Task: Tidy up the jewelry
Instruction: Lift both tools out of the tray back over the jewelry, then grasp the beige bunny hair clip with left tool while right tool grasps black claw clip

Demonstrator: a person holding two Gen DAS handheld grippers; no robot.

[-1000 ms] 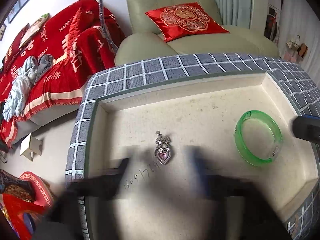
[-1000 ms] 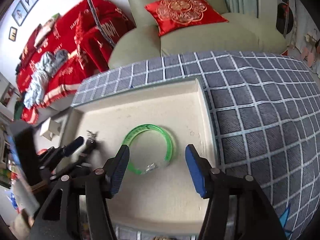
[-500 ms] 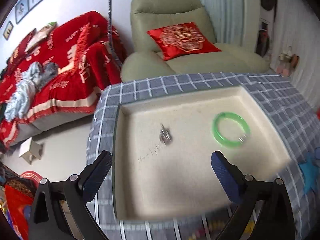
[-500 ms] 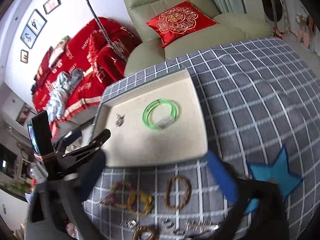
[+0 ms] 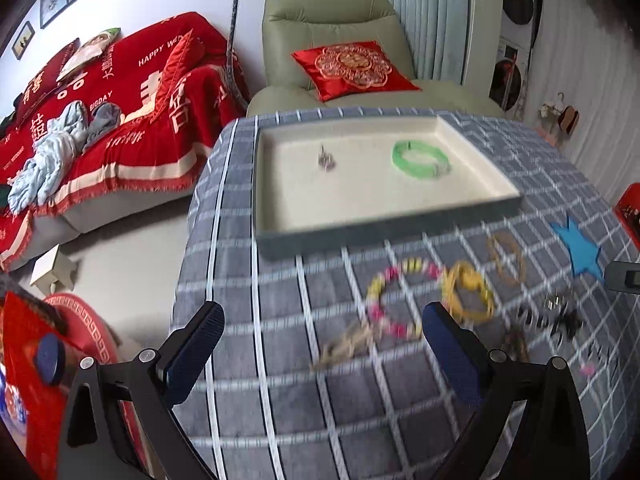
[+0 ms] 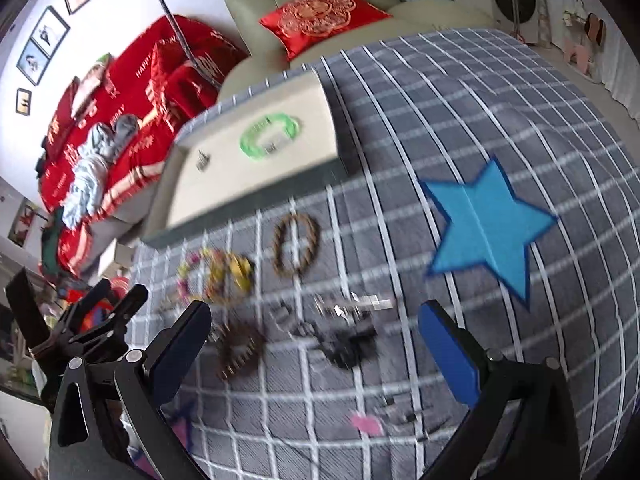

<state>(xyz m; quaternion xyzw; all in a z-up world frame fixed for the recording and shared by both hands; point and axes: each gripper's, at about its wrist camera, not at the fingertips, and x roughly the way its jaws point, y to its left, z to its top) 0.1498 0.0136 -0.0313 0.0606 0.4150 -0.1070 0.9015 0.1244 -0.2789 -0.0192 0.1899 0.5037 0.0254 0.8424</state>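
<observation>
Grey checked cloth (image 5: 280, 360) covers the table, with a red-draped sofa (image 5: 120, 92) and a pale green armchair (image 5: 332, 20) behind. Left gripper (image 5: 320, 354) held above the cloth, jaws wide apart and empty; the pink-and-yellow bead bracelet (image 5: 394, 300) lies on the cloth between the fingertips and slightly ahead, with the yellow bracelet (image 5: 470, 292) touching it on the right and a brown ring bracelet (image 5: 506, 258) beyond that. Farther ahead sits the cream tray (image 5: 280, 212), holding the silver pendant (image 5: 326, 158) and the green bangle (image 5: 420, 159), well apart from each other. Right gripper (image 6: 316, 334) also spread wide, holding nothing, angled down over the loose jewelry: a dark beaded bracelet (image 6: 240, 350) just inside its left finger, a dark tangle of small pieces (image 6: 348, 344) near the middle of the gap, blurred. A blue star patch (image 6: 488, 228) lies ahead to the right. The left gripper's frame shows at the lower left of the right wrist view.
</observation>
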